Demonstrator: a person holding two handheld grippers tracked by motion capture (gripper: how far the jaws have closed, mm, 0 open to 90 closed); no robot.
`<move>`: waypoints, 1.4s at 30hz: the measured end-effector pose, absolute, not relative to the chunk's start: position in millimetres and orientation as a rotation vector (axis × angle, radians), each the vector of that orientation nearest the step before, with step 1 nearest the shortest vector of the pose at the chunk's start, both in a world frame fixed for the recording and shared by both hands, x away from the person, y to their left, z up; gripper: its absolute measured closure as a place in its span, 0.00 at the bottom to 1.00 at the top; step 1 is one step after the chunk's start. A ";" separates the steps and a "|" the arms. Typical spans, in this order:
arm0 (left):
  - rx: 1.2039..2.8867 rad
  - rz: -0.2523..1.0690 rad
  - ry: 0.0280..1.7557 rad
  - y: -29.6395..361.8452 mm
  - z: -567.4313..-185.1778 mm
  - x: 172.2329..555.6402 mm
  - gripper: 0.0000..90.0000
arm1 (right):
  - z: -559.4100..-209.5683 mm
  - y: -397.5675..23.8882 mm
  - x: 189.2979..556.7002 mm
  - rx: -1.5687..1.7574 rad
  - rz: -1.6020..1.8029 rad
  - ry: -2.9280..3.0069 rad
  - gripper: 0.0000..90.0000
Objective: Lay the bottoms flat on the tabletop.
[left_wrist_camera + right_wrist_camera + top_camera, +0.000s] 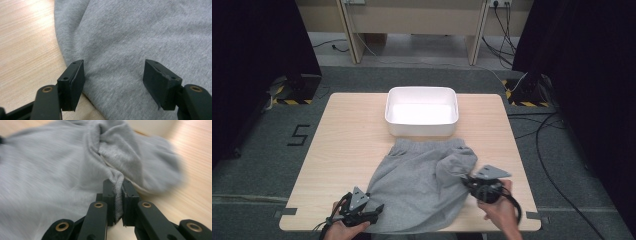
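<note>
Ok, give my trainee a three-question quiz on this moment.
1. True or false: the right gripper is shut on the grey shorts.
2. How do the left gripper jaws stand? A) open over the fabric B) clamped on the table edge
3. What stands beyond the shorts on the wooden table?

Key: 1 true. 2 A. 3 a white plastic tub, nothing showing inside it.

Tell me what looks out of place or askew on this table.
The grey garment lies rumpled, its right edge twisted into a bunch where the right claw pinches it. The left claw stands open over the cloth. The white tub sits straight.
</note>
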State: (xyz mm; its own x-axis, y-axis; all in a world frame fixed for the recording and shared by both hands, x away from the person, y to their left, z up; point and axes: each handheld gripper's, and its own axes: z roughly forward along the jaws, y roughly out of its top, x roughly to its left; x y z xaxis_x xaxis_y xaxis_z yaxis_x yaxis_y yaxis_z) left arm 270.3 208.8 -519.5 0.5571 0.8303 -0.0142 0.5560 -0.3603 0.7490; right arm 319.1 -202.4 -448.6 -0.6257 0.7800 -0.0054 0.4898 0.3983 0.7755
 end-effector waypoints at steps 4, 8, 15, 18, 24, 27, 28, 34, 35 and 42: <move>2.068 0.482 1.114 207.3 -518.8 270.0 0.37 | -450.1 -253.1 292.8 1.222 1.051 2.235 0.93; 2.087 0.466 1.107 203.5 -517.4 268.6 0.39 | -465.6 -267.9 266.6 1.266 0.967 2.331 0.93; 2.153 0.420 1.086 200.2 -510.9 265.6 0.40 | -468.0 -263.7 252.9 1.289 0.889 2.412 0.70; 2.114 0.425 1.102 198.4 -507.3 272.5 0.40 | -449.7 -269.3 262.1 1.291 0.938 2.294 0.64; 2.126 0.469 1.097 189.8 -502.0 297.4 0.40 | -448.7 -266.0 293.8 1.308 0.920 2.301 0.63; 2.139 0.477 1.100 183.8 -506.3 304.8 0.39 | -468.0 -251.2 301.6 1.321 0.899 2.367 0.62; 2.147 0.480 1.099 182.0 -508.5 306.0 0.39 | -471.5 -245.9 303.1 1.312 0.906 2.364 0.60; 2.094 0.500 1.084 181.4 -516.7 303.2 0.38 | -470.9 -212.7 310.4 1.249 0.917 2.300 0.53; 2.082 0.504 1.080 182.4 -518.0 302.1 0.38 | -471.4 -206.8 310.2 1.238 0.908 2.326 0.54; 2.066 0.512 1.077 183.1 -519.6 300.6 0.38 | -494.9 -187.7 301.2 1.265 0.886 2.419 0.54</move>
State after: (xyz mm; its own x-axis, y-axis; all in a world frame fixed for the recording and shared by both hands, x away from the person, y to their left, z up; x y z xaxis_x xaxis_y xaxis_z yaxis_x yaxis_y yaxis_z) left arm 300.6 183.1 -519.6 0.5680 0.8229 0.0112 0.5284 -0.3751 0.7617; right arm 301.2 -187.7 -494.9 -0.5816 0.8124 0.0409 0.6467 0.4313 0.6291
